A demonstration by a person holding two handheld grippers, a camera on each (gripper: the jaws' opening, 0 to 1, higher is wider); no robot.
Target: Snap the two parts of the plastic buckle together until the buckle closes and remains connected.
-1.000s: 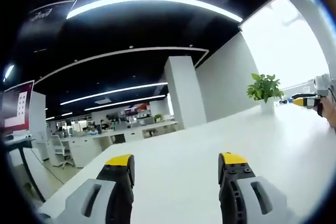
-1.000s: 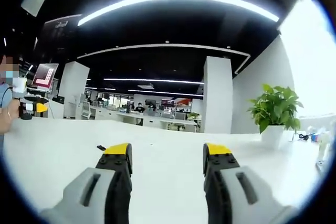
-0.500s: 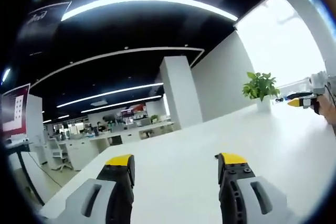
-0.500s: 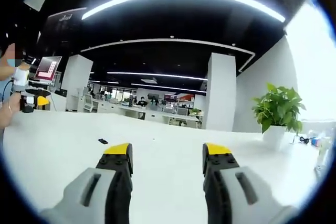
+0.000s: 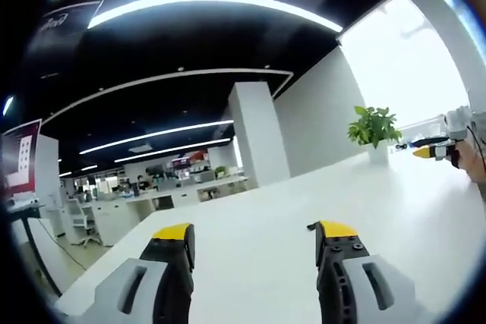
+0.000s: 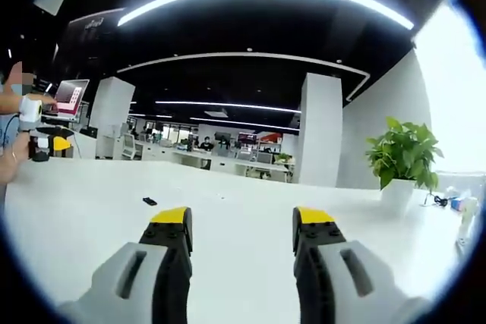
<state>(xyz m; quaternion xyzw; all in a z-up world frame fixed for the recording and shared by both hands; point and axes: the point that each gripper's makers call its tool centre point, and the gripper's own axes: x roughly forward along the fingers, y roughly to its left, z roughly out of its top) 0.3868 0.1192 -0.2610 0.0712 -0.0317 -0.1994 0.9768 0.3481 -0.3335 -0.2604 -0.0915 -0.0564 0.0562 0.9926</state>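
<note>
Held both tools level over the white table (image 6: pixel 250 210), nothing gripped: left gripper (image 5: pixel 254 234) spread wide, right gripper (image 6: pixel 241 219) likewise. Spotted 1 small dark buckle part (image 6: pixel 149 202) at 10 o'clock of the right jaws, well apart. Approach step, judged barely begun; needed next: lowering toward that piece, locating its mate.

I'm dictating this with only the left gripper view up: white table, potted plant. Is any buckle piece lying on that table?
Observer: The right gripper view shows a small black piece lying on the white table, ahead and left of the right gripper. It is too small to confirm as a buckle part.
Operator: Is the right gripper holding anything?
Observer: No, its jaws stand open with nothing between them.
Operator: Where's my left gripper from there?
Observer: The left gripper is at the view's left edge, above the table.
</note>
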